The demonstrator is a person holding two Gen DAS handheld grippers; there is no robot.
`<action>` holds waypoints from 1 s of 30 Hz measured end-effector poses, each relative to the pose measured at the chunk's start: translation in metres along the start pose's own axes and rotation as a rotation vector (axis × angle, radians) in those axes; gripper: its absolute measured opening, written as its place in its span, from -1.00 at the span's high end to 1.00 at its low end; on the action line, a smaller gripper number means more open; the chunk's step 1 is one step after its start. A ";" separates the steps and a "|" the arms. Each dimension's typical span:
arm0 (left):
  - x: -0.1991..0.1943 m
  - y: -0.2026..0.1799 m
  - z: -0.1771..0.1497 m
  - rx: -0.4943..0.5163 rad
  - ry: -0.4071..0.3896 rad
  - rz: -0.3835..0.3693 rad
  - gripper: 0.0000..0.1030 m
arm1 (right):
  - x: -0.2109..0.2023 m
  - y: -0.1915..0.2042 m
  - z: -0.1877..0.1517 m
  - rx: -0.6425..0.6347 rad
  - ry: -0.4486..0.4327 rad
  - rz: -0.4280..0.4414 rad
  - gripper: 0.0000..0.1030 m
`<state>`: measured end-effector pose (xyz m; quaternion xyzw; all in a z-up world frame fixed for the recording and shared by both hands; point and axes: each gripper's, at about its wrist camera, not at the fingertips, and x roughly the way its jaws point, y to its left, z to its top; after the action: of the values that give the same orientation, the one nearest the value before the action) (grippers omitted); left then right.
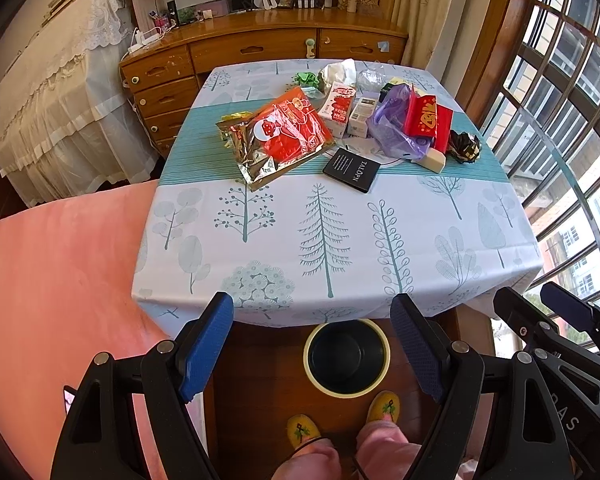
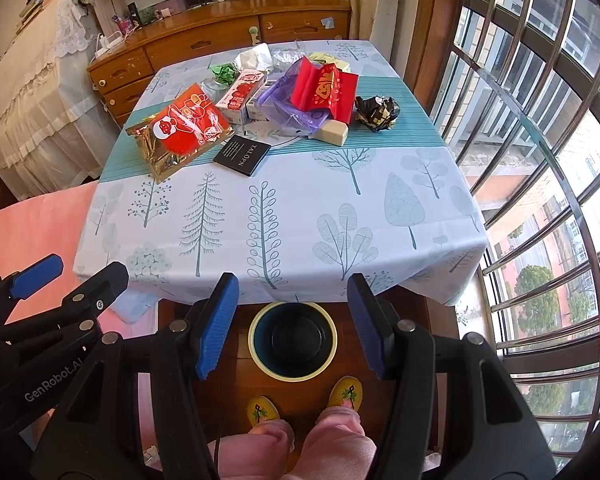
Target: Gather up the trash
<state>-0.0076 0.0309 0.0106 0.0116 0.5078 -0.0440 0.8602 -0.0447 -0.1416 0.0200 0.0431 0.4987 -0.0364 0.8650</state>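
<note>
Left gripper (image 1: 312,336) and right gripper (image 2: 292,312): fingers wide, empty. Bin (image 1: 346,356) between and below fingertips, ready to receive; trash pile (image 1: 340,120) well ahead on table (image 1: 340,240).

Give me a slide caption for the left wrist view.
Open left claw above empty bin; trash waits on table.
</note>
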 end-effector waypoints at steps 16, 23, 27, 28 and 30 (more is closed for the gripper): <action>-0.011 0.003 0.002 0.044 -0.031 -0.056 -0.61 | -0.011 0.006 -0.009 0.037 -0.033 -0.031 -0.04; -0.015 0.007 0.011 0.025 -0.059 -0.054 -0.61 | -0.019 0.006 -0.007 0.036 -0.062 -0.047 -0.04; -0.011 0.006 0.024 0.014 -0.060 -0.056 -0.61 | -0.023 -0.003 0.001 0.059 -0.074 -0.052 -0.04; -0.010 0.005 0.028 0.014 -0.065 -0.053 -0.61 | -0.022 -0.006 0.005 0.068 -0.077 -0.050 -0.04; -0.007 0.003 0.038 0.013 -0.073 -0.042 -0.61 | -0.019 -0.011 0.013 0.082 -0.078 -0.042 -0.04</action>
<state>0.0227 0.0316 0.0353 0.0051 0.4760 -0.0658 0.8770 -0.0447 -0.1541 0.0424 0.0663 0.4634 -0.0767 0.8803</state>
